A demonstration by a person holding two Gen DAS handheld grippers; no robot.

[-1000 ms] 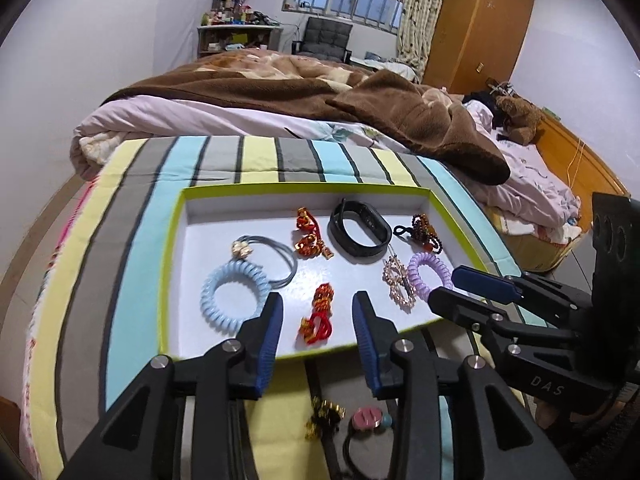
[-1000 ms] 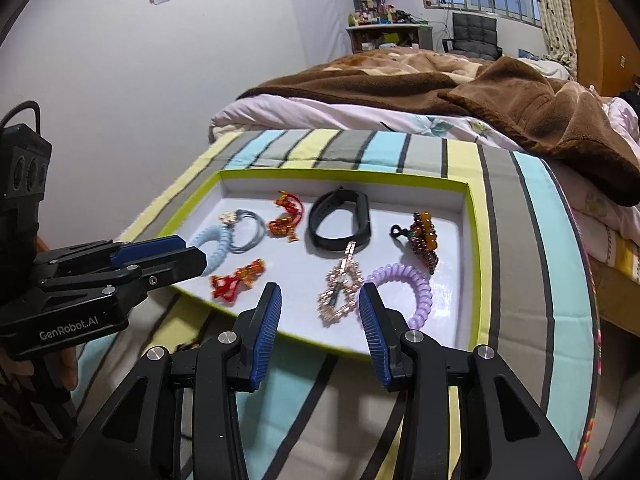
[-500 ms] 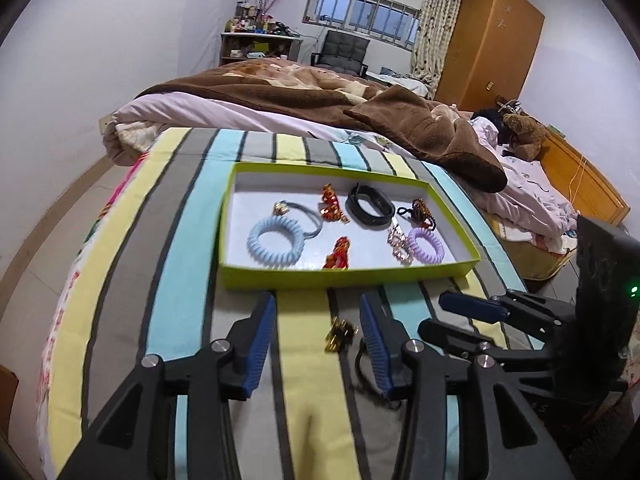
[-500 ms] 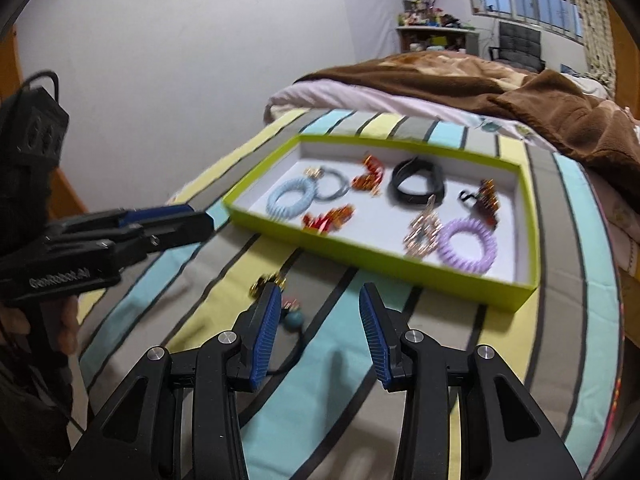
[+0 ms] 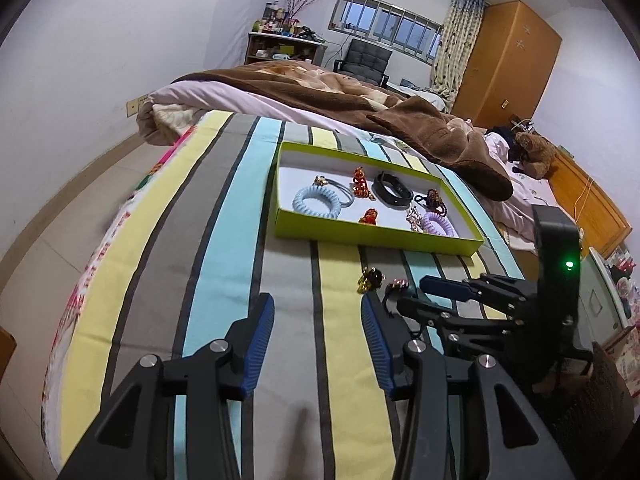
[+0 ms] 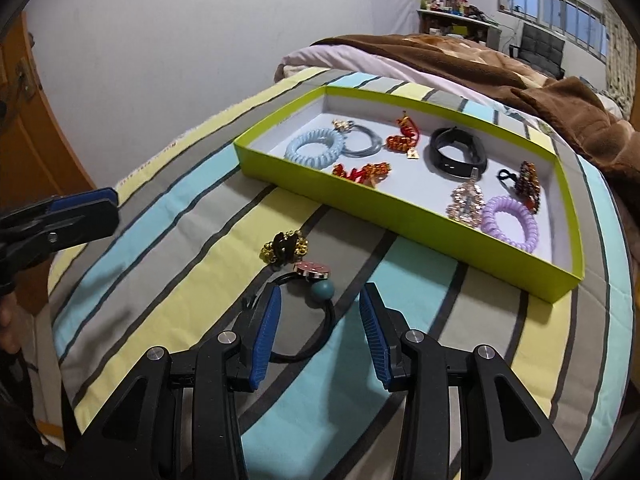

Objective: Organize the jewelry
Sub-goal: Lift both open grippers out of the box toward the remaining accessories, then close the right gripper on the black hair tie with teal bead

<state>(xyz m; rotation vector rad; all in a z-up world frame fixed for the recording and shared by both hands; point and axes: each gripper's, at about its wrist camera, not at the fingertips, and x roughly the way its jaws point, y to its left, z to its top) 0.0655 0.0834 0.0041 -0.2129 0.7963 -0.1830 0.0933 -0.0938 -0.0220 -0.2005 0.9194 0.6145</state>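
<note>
Both hand-held grippers are over the striped bedspread [image 6: 168, 300], short of the tray. The right hand-held gripper [image 6: 320, 322] has its jaws apart and holds nothing; the teal bead and pink disc of a black hair tie [image 6: 316, 280] lie on the bedspread just ahead of and between its fingertips, with the elastic loop running back under the left finger. A gold-and-black hair clip [image 6: 285, 249] lies just beside the tie, on the side toward the tray.

The left hand-held gripper [image 5: 318, 326] also has its jaws apart and empty, above bare bedspread, to the left of the two loose pieces.

The green tray [image 6: 400, 208] sits on the bedspread toward the folded brown blanket [image 6: 480, 64]. Inside it:
- blue coil tie [image 6: 314, 147], near left corner
- grey hair tie [image 6: 362, 142], touching the blue coil
- two red-and-gold ornaments [image 6: 404, 136] [image 6: 362, 171]
- black wristband [image 6: 460, 152], centre
- crystal clip [image 6: 466, 200] touching a purple coil tie [image 6: 510, 228], near right corner
- dark beaded tie [image 6: 526, 180], right side
</note>
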